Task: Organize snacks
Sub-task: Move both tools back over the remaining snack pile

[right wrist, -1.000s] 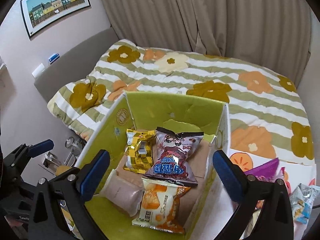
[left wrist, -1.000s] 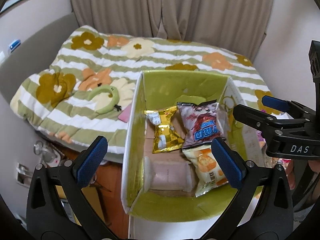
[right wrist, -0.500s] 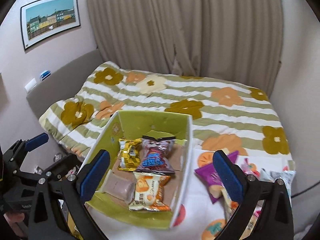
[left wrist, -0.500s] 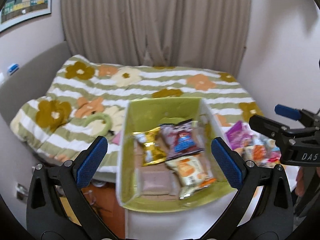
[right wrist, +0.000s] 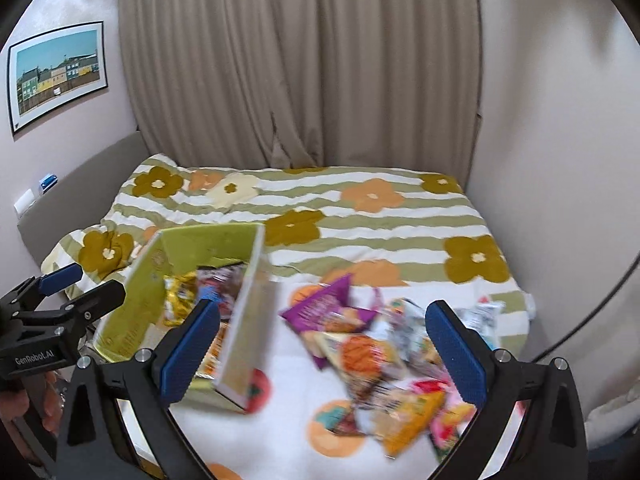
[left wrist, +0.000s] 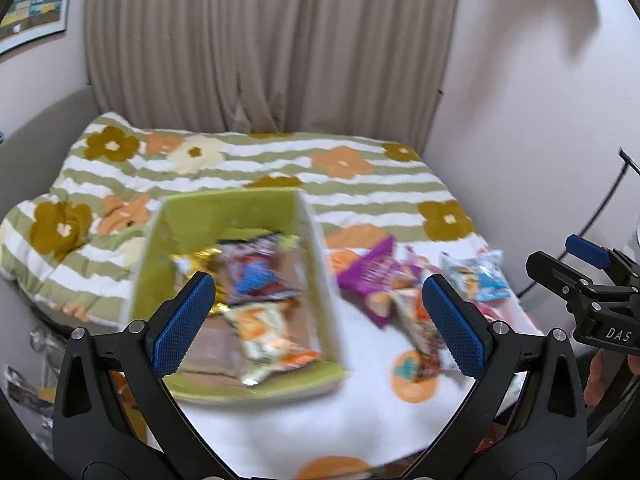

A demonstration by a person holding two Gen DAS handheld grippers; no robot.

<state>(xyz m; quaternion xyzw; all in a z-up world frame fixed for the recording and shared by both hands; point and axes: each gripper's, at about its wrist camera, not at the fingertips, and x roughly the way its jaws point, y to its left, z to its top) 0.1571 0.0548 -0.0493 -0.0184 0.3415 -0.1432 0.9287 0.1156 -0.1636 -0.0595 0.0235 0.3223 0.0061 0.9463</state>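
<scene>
The green box (left wrist: 236,216) sits on the bed's near left corner, on the white cloth (left wrist: 304,420) with orange spots. Inside it there's a gold packet (left wrist: 200,260), a dark packet with a cartoon face (left wrist: 256,276) and an orange-and-white bag (left wrist: 272,340), all lying flat and overlapping a bit. Just to the right of the box is a loose pile of snacks (right wrist: 384,360) on the cloth, with a purple bag (right wrist: 324,304) at the box end of it, and it's all pretty blurry. Left tool (left wrist: 320,320) hangs over the box's right wall, fingers spread wide, nothing in it. Right tool (right wrist: 324,348) is the same deal, gaping and empty, over the gap between box and pile. Behind is the flowery striped quilt (right wrist: 360,208) and beige curtains (right wrist: 300,60).
</scene>
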